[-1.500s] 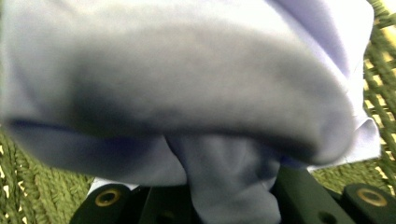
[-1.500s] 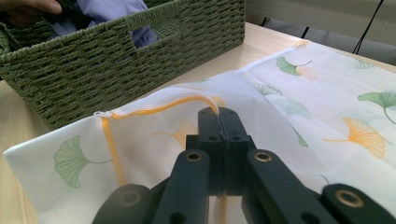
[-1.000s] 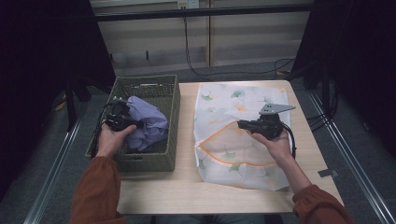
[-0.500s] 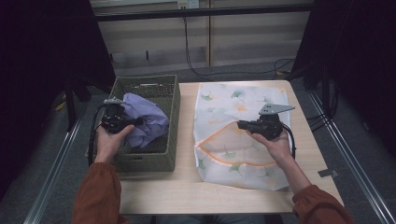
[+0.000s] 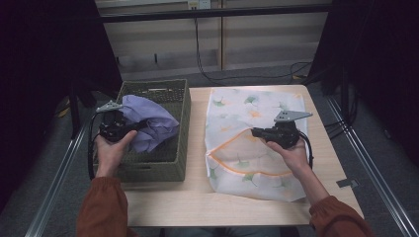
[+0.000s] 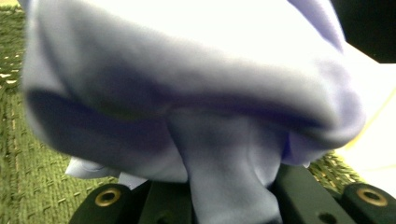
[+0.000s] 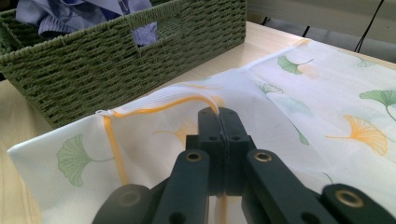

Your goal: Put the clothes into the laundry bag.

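"Two grippers are busy. What has the left gripper [image 5: 129, 129] got?"

"Its jaws are clamped on a lilac cloth [image 5: 148, 121]. In the left gripper view a fold of that cloth [image 6: 224, 177] runs down between the jaws, with the rest bunched above them."

"Where is the cloth, going by the green woven basket [image 5: 163, 165]?"

"Inside it, lifted partly above the rim, bunched toward the person's side and the basket's outer wall. The left hand [image 5: 111, 150] is over that wall."

"And the right gripper [image 5: 257, 132]?"

"Beside the basket, on the side toward the white mesh bag [image 5: 247, 170] printed with ginkgo leaves. Its jaws are pressed together on the bag's orange-edged opening [image 7: 187, 100]; in the right gripper view the white edge is pinched at the tips and lifted a little."

"How does the bag lie?"

"Flat on the bench [image 5: 197, 202], just beside the basket, its near corner close to the basket's wall. The right hand [image 5: 291, 153] rests over the bag."
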`<state>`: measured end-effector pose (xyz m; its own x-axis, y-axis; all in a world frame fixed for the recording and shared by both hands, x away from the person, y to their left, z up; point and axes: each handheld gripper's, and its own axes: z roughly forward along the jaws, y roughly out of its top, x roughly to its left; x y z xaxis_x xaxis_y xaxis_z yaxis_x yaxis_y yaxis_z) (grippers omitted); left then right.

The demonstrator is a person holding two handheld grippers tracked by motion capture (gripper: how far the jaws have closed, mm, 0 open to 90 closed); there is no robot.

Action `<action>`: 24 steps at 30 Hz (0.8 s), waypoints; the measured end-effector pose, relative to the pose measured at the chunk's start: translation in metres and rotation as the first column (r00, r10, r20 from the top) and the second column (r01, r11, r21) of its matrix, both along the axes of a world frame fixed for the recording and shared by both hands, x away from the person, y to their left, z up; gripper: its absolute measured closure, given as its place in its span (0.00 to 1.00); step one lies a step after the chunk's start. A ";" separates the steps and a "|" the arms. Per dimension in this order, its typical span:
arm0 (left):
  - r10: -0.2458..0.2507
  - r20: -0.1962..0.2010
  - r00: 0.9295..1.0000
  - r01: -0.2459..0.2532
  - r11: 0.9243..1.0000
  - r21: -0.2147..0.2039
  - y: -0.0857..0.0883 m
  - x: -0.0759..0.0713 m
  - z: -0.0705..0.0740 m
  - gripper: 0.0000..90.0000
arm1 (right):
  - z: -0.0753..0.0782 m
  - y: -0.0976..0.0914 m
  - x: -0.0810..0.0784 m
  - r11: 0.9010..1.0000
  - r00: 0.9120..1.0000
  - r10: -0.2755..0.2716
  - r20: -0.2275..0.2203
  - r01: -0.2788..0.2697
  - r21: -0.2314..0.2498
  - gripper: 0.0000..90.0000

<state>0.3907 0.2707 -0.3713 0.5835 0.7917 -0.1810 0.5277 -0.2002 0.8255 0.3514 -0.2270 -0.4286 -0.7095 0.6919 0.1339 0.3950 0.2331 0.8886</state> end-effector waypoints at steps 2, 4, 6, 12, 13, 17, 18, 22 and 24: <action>0.000 0.015 1.000 0.000 1.000 -0.002 -0.001 -0.002 0.002 0.89 | 0.000 -0.001 -0.001 1.000 1.000 -0.002 -0.001 0.002 0.000 1.00; 0.002 0.018 1.000 -0.002 1.000 -0.007 -0.001 -0.002 0.003 0.89 | 0.000 -0.001 -0.001 1.000 1.000 -0.003 -0.002 0.003 0.001 1.00; 0.010 0.031 0.999 -0.010 1.000 -0.015 0.002 -0.004 0.005 0.89 | 0.000 -0.001 -0.001 1.000 1.000 -0.003 -0.001 0.003 0.002 1.00; 0.026 0.058 0.998 -0.024 0.999 -0.043 0.010 -0.012 0.013 0.88 | 0.001 -0.003 -0.002 1.000 1.000 -0.005 0.005 0.005 0.005 1.00; 0.029 0.058 0.998 -0.026 0.999 -0.048 0.011 -0.012 0.013 0.88 | 0.002 -0.003 -0.002 1.000 1.000 -0.006 0.005 0.005 0.005 1.00; 0.030 0.072 0.997 -0.027 0.998 -0.049 0.011 -0.015 0.015 0.88 | 0.002 -0.002 -0.002 1.000 1.000 -0.003 0.009 0.003 0.002 1.00; 0.031 0.075 0.997 -0.027 0.998 -0.055 0.011 -0.016 0.015 0.88 | 0.002 -0.002 -0.002 1.000 1.000 -0.001 0.008 0.001 0.003 1.00; 0.026 0.077 0.997 -0.022 0.999 -0.048 0.010 -0.020 0.016 0.88 | 0.002 -0.002 -0.002 1.000 1.000 -0.002 0.009 0.002 0.002 1.00; 0.024 0.080 0.997 -0.019 0.998 -0.054 0.011 -0.021 0.016 0.88 | 0.002 -0.002 -0.002 1.000 1.000 -0.003 0.009 0.003 0.007 1.00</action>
<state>0.3699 0.2819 -0.3551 0.5807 0.7948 -0.1761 0.4627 -0.1443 0.8747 0.3492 -0.2294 -0.4262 -0.7082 0.6934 0.1325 0.3882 0.2258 0.8935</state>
